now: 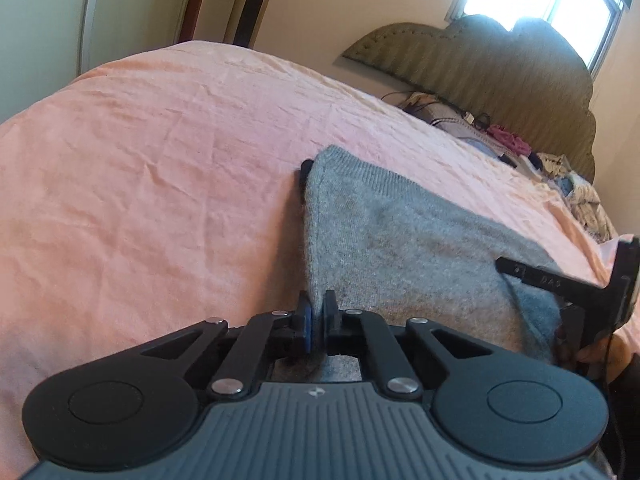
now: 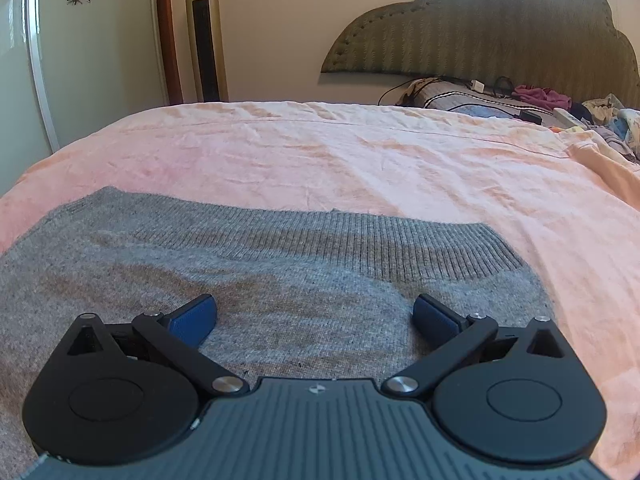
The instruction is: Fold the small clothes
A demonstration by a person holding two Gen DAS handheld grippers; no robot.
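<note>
A grey knit sweater (image 2: 280, 264) lies on the pink bed sheet (image 2: 400, 152), its ribbed hem along the far side. My right gripper (image 2: 314, 316) hovers low over it, open, both blue pads apart and nothing between them. In the left wrist view my left gripper (image 1: 319, 316) is shut on an edge of the grey sweater (image 1: 400, 232), and the cloth rises from the pads in a lifted fold. A black bar of the other tool (image 1: 552, 280) rests against the sweater at the right. A small black piece (image 1: 305, 174) peeks from behind the fold's top corner; I cannot tell what it is.
A padded green headboard (image 2: 500, 28) stands at the bed's far right, with a pile of clothes, cables and a charger (image 2: 532, 100) below it. A gold tower heater (image 2: 206, 36) and a wardrobe door (image 2: 80, 60) stand beyond the bed's far edge. The pink sheet (image 1: 160, 160) stretches left.
</note>
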